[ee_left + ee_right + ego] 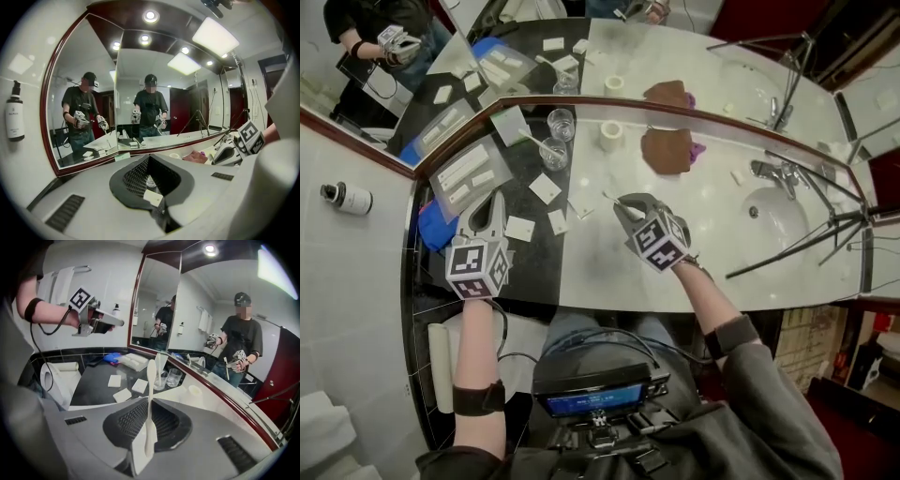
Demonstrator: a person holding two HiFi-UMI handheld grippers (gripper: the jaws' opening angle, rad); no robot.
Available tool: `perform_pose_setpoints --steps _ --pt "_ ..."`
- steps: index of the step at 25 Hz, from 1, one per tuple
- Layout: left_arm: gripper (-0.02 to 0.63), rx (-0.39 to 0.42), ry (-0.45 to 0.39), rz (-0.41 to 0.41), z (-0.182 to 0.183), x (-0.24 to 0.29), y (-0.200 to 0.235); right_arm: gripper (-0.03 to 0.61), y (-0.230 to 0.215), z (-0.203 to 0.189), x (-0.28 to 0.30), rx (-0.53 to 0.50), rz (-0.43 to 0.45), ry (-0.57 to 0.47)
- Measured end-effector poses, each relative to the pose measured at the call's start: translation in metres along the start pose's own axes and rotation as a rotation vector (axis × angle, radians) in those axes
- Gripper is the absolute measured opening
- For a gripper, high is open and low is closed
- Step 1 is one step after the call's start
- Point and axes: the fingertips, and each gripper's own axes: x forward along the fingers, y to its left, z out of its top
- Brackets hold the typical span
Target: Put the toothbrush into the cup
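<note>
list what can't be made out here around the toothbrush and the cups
- Head view: the right gripper covers most of the white plastic toothbrush. Only one end pokes out.
- Left gripper view: the shut fingers of the left gripper block the clear glass cups. Only a sliver of glass shows.
- Left gripper view: the label on the white black-capped wall bottle is too small to read.

The right tongs [624,205] hold a white toothbrush [607,196] above the counter [609,272], near a glass cup [553,155].
</note>
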Motion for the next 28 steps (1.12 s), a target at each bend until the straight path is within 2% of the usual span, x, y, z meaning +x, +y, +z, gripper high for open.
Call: perform_pose_setpoints --steps 3,8,13,17,21,28 --pt "0.003 -0.005 0.016 0.017 -0.013 -0.008 0.003 0.046 0.030 -0.031 0.027 -0.115 0.064 0.092" --pt "0.003 -0.026 0.040 0.039 -0.036 -0.018 0.011 0.046 0.059 -0.061 0.070 -0.340 0.123 0.231" --pt "0.003 -0.055 0.060 0.061 -0.058 -0.028 0.022 0.046 0.075 -0.079 0.102 -0.456 0.155 0.336" --pt "0.003 -0.079 0.067 0.076 -0.070 -0.034 0.030 0.048 0.081 -0.088 0.120 -0.511 0.171 0.396" --pt "0.002 -0.094 0.072 0.087 -0.079 -0.040 0.038 0.048 0.081 -0.103 0.131 -0.524 0.180 0.452" --pt "0.003 -0.110 0.082 0.099 -0.090 -0.046 0.047 0.057 0.092 -0.115 0.141 -0.533 0.210 0.476"
